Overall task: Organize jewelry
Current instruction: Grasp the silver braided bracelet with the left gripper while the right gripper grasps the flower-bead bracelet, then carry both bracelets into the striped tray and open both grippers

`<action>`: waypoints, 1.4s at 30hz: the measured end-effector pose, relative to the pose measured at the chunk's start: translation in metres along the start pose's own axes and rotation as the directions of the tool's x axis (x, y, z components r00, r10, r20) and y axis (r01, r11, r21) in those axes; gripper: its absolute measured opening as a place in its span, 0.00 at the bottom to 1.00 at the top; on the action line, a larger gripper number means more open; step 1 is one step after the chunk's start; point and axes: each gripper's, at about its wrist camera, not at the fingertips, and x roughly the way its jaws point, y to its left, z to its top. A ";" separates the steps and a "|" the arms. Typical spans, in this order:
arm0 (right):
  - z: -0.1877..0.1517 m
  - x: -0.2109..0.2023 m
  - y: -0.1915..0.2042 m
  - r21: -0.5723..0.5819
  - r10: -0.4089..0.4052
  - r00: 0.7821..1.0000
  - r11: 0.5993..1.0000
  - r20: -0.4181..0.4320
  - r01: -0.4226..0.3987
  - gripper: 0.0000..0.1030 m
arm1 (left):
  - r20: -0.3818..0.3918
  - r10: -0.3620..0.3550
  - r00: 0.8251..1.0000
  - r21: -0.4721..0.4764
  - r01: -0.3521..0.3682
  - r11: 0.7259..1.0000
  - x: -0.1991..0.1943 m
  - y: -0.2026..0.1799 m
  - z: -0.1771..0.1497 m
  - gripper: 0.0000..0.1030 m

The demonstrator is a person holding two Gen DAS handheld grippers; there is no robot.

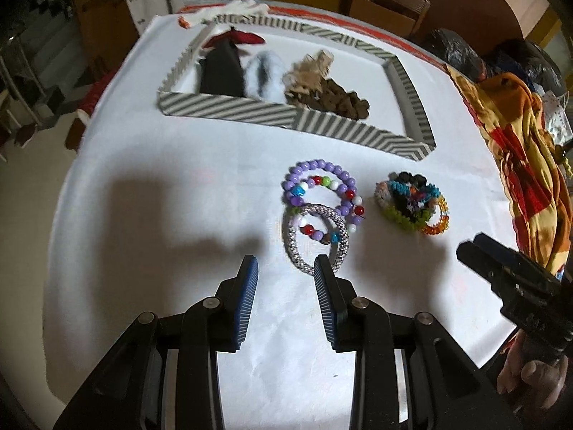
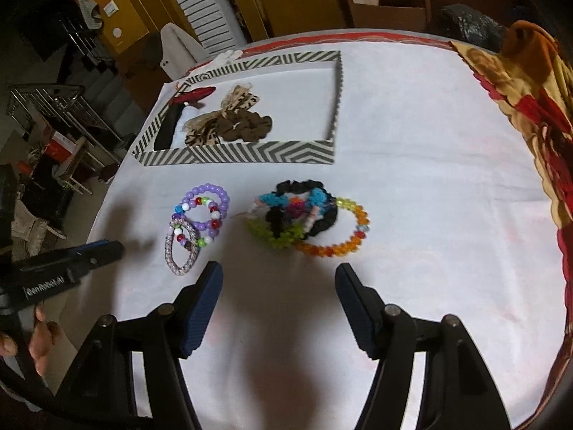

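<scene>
A pile of beaded bracelets lies on the white tablecloth: a purple bead bracelet (image 1: 322, 172) (image 2: 211, 193), a multicolour bead bracelet (image 1: 324, 184), and a silver woven bangle (image 1: 315, 240) (image 2: 181, 247). To the right lies a heap of colourful scrunchies (image 1: 408, 197) (image 2: 290, 211) with an orange bead bracelet (image 1: 438, 220) (image 2: 336, 247). My left gripper (image 1: 284, 268) is open and empty, its right fingertip at the bangle's near edge. My right gripper (image 2: 279, 272) is open and empty, just short of the scrunchie heap. Each gripper shows in the other's view.
A striped shallow box (image 1: 229, 109) (image 2: 250, 152) stands farther back, holding dark, fluffy and brown scrunchies at its left end. An orange-red patterned cloth (image 1: 515, 150) (image 2: 530, 100) lies along the table's right edge. Chairs and shelves stand beyond the table.
</scene>
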 end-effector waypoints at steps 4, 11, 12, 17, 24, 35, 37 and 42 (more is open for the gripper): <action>0.005 0.010 -0.006 0.036 -0.019 1.000 0.999 -0.002 0.019 0.55 | -0.019 -0.029 0.999 0.017 0.029 0.999 0.016 -0.001 0.004 0.23; 0.027 0.029 -0.025 0.094 -0.045 0.999 0.995 0.001 0.044 0.42 | -0.064 -0.065 0.996 0.021 0.066 0.998 0.040 0.000 0.012 0.23; 0.030 0.033 -0.027 0.102 -0.044 0.999 0.994 -0.001 0.044 0.42 | -0.067 -0.065 0.996 0.024 0.067 0.997 0.041 0.000 0.012 0.23; 0.042 0.045 -0.029 0.098 -0.048 0.999 0.994 -0.005 0.048 0.32 | -0.087 -0.057 0.995 0.061 0.062 0.996 0.051 -0.004 0.014 0.23; 0.050 0.067 -0.027 0.078 -0.035 0.998 0.996 -0.052 0.039 0.13 | -0.083 -0.088 0.993 0.098 0.096 0.990 0.057 -0.008 0.018 0.15; 0.059 0.018 -0.024 0.114 0.131 0.991 0.984 0.030 -0.134 0.13 | -0.038 -0.115 0.993 0.086 0.118 0.989 0.037 -0.002 0.022 0.00; 0.061 0.010 -0.024 0.115 0.150 0.988 0.981 0.044 -0.155 0.13 | -0.029 -0.124 0.992 0.074 0.126 0.989 0.031 0.000 0.023 0.00; 0.066 -0.013 -0.019 0.093 0.178 0.980 0.978 0.086 -0.185 0.13 | 0.009 -0.128 0.992 0.074 0.127 0.989 0.012 -0.003 0.029 0.00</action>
